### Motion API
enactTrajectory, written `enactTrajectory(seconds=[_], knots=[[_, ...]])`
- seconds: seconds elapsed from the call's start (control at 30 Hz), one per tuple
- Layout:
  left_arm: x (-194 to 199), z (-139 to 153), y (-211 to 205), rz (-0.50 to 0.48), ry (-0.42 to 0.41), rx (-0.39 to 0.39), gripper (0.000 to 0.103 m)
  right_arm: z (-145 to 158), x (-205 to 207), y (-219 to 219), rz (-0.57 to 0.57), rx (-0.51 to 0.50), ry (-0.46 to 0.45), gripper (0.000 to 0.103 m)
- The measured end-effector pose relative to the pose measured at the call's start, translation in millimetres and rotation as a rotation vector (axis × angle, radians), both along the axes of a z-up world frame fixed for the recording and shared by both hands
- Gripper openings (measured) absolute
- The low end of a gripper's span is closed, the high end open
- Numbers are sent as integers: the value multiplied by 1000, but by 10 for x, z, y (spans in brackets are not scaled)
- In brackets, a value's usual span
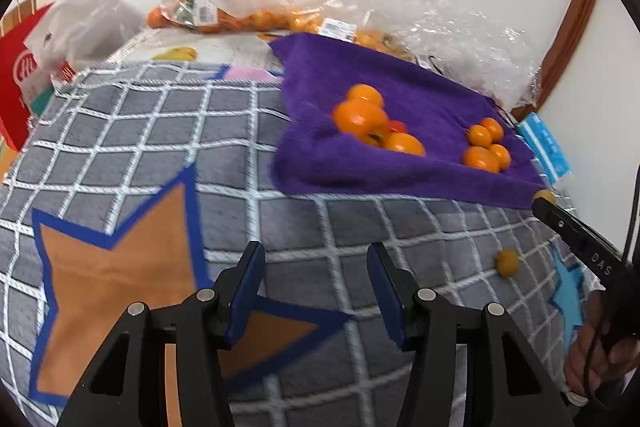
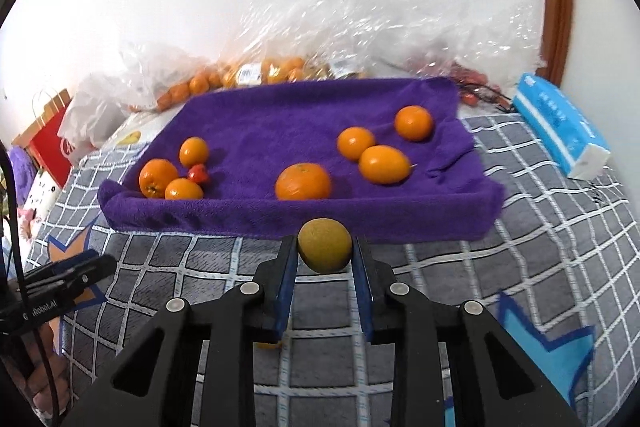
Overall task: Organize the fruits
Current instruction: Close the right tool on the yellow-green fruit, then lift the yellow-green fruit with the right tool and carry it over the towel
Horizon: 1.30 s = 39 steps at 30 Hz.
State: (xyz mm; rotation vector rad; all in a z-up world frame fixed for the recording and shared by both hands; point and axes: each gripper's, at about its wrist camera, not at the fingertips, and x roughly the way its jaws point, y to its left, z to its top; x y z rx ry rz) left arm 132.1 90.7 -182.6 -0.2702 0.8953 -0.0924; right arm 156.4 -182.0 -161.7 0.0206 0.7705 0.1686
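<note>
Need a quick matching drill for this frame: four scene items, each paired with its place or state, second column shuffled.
Column 1:
1. yellowish fruit
2. purple towel
3. blue tissue pack
4. left gripper

Column 2:
A. open, nothing between its fingers
B. lying on the grid blanket, right of the towel
C. clamped in the right gripper
D. spread out with orange fruits on it

Pairs: 1-C, 2-D, 3-B, 4-A
</note>
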Motion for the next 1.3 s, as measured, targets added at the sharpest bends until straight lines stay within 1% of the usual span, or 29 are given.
enactTrajectory(seconds=[0.1,0.3,0.4,0.5,0.63,0.87,0.97,1.03,1.1,1.17,1.2,1.23,1.3], knots=[[0,36,-107,-29,27,-45,51,32,-47,-121,-16,-3,-11,27],[0,144,-353,-80,22,-53,51,35,-150,-373,-48,-24,-16,27],[16,143,-457,-107,35,-63,52,26,-200,-493,-62,-26,-19,27],[30,123,-574,-139,56,-49,52,10,-251,-604,-76,-29,-22,27],[-5,142,-728,-177,50,-45,55,1,-294,-729,-94,-41,-28,27],[84,123,-1148,-274,59,-80,55,-10,-365,-957,-116,-27,-33,27],[121,94,-1310,-292,63,-73,53,-44,-383,-1013,-116,-34,-29,27],[160,47,-1415,-280,72,-44,53,-66,-398,-1040,-113,-47,-33,27],[170,27,-1470,-266,58,-30,53,-70,-411,-1046,-122,-74,-44,27],[181,24,-1525,-256,47,-2,51,-72,-428,-1061,-120,-83,-53,27],[195,19,-1536,-254,45,10,47,-78,-428,-1074,-118,-77,-51,27],[188,24,-1540,-250,40,24,39,-91,-422,-1081,-116,-69,-44,27],[195,12,-1570,-247,39,45,27,-106,-407,-1082,-116,-69,-38,27]])
